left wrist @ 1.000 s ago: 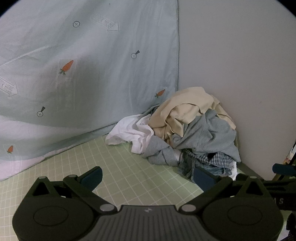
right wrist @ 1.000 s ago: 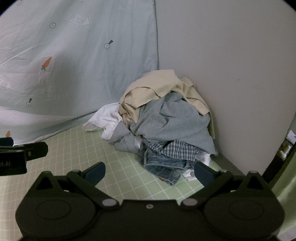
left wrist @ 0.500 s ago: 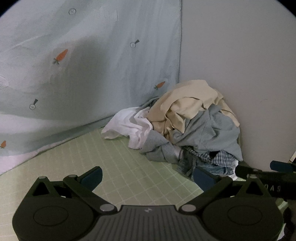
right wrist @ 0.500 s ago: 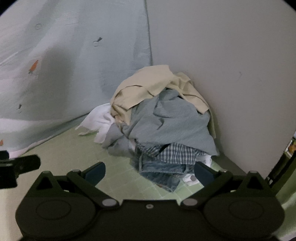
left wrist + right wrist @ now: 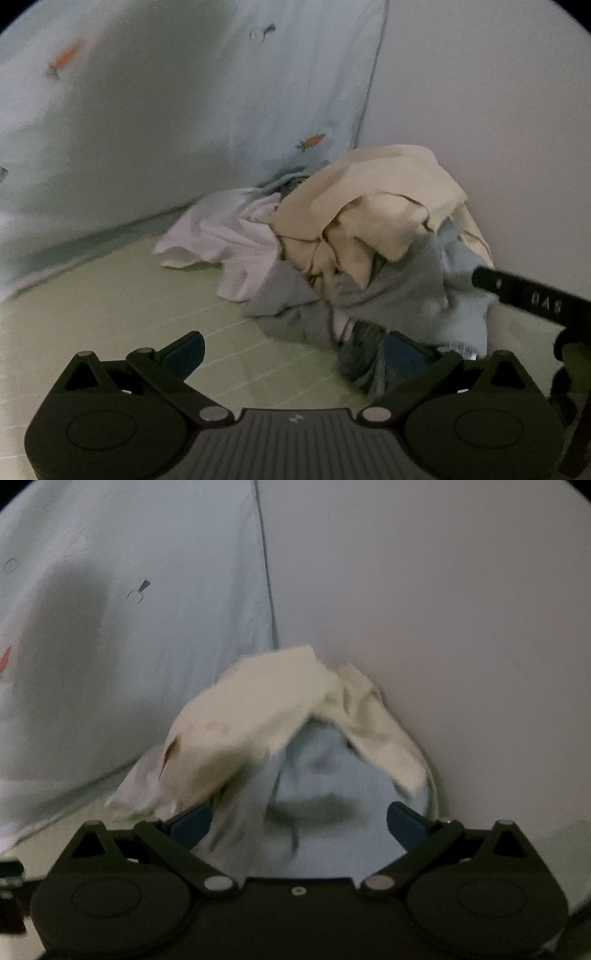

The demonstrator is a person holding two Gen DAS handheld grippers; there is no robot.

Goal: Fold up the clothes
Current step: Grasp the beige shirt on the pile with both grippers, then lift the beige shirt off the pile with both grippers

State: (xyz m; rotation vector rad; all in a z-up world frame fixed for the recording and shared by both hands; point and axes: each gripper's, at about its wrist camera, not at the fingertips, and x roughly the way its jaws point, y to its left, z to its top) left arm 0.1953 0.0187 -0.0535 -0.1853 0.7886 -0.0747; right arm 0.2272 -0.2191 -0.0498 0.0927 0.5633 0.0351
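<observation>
Where wall [image 5: 498,110] meets carrot-print sheet [image 5: 166,110], heaped in the corner: rumpled clothes pile [image 5: 369,236], green checked mat [image 5: 110,302] bare leftward, left claw [image 5: 293,349] and right claw [image 5: 297,823] both agape, empty.

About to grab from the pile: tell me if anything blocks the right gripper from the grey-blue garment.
Nothing visible does. The right gripper is open, with the grey-blue garment directly between its fingers; the cream garment drapes over its top only.
</observation>
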